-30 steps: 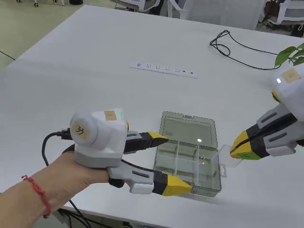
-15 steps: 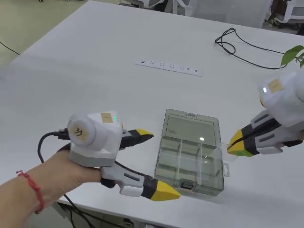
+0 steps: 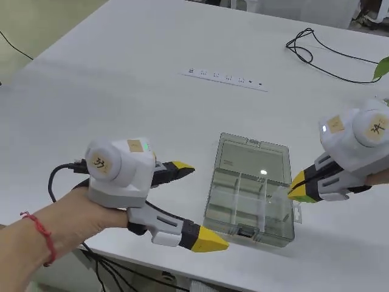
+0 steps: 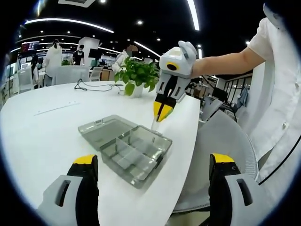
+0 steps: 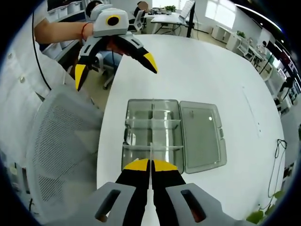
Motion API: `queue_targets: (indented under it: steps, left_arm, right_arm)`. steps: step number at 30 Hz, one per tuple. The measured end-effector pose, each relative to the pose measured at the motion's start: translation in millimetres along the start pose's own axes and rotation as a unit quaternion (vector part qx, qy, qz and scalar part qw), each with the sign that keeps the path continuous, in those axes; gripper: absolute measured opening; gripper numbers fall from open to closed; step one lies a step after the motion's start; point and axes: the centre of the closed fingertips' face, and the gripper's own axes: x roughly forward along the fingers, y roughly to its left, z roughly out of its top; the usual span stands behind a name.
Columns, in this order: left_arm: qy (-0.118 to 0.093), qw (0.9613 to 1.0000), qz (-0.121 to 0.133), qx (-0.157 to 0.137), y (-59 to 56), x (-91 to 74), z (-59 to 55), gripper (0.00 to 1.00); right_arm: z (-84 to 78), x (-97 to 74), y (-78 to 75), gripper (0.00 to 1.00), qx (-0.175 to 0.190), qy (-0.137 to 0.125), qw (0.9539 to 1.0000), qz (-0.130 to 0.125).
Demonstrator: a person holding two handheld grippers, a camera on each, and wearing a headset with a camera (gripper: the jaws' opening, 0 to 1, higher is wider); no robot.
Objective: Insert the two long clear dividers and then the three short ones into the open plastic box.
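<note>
The clear plastic box [image 3: 252,204] lies open near the table's front edge, its lid [image 3: 255,158] flat behind it. Clear dividers inside split it into compartments [image 5: 153,125]. My right gripper [image 3: 298,190] is shut on a thin clear divider [image 5: 151,151] and holds it just over the box's right rim; the left gripper view shows the same divider [image 4: 153,124] hanging from the tips. My left gripper [image 3: 196,204] is open and holds nothing, just left of the box [image 4: 129,146]. The right gripper view has it [image 5: 115,59] open beyond the box.
A white power strip [image 3: 223,79] lies farther back on the white table [image 3: 121,91]. A black cable [image 3: 316,45] loops at the back right beside a potted plant [image 4: 136,75]. A grey mesh chair [image 5: 61,136] stands at the table's front edge.
My left gripper has drawn back from the box's left side, still open. My right gripper has come lower and closer to the box's right rim with the divider.
</note>
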Motion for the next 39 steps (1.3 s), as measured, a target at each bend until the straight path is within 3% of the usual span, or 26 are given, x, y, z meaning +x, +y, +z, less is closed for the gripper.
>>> queue_targets:
  steps: [19, 28, 39]
  left_arm:
    - [-0.007, 1.0, 0.002, -0.003, -0.1, -1.5, -0.4, 1.0]
    - [-0.01, 0.9999, 0.002, -0.008, 0.3, -0.4, 0.7, 1.0]
    - [-0.008, 0.9999, 0.0, -0.01, 1.1, 0.0, 0.1, 1.0]
  right_arm:
    - [-4.7, 12.4, -0.9, 0.03, -0.004, 0.014, 0.9999, 0.006]
    - [-9.4, 16.3, -4.2, 0.03, 0.02, -0.006, 0.9996, 0.017]
    - [-14.4, 22.6, -7.1, 0.03, 0.004, -0.014, 0.9998, 0.01]
